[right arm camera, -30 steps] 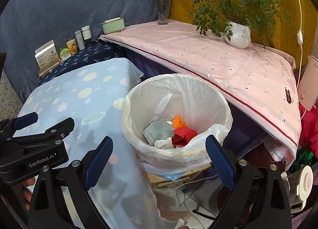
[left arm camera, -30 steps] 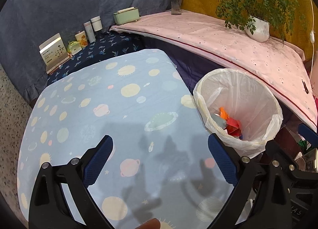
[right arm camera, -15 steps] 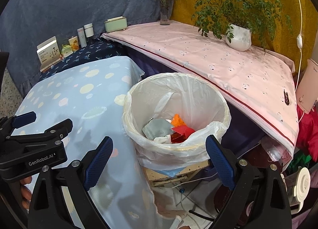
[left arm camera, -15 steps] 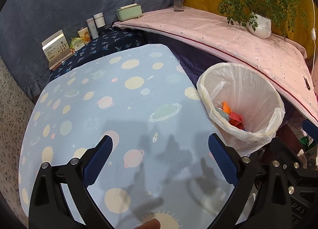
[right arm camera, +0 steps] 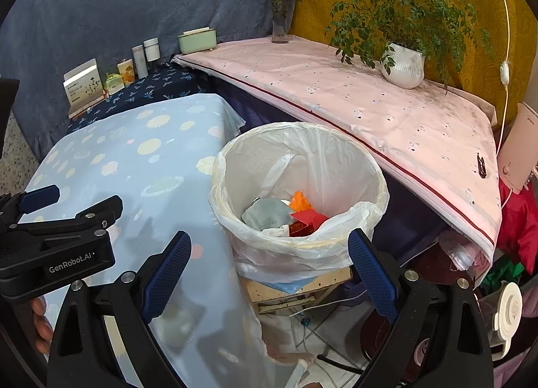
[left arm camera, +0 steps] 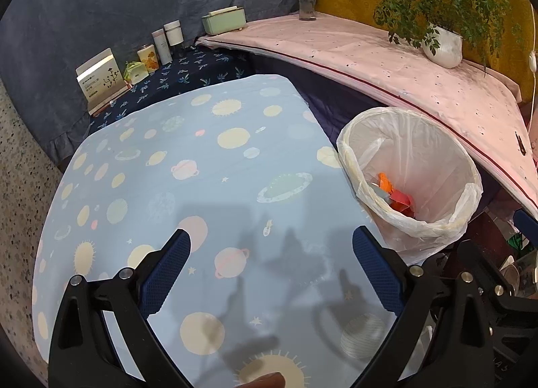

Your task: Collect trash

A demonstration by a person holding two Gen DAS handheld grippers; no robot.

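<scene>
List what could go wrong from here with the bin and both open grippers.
1. The trash bin seems to stand on a stack of boards, not on the floor; a bump from the right gripper might tip it.
2. The liner's loose rim hangs near the right gripper's fingers and could snag.
3. The left gripper hangs open over the planet-print cloth and could catch it if lowered.

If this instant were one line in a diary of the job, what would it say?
left gripper: open, empty, above blue tablecloth | right gripper: open, empty, near bin | trash: in bin
</scene>
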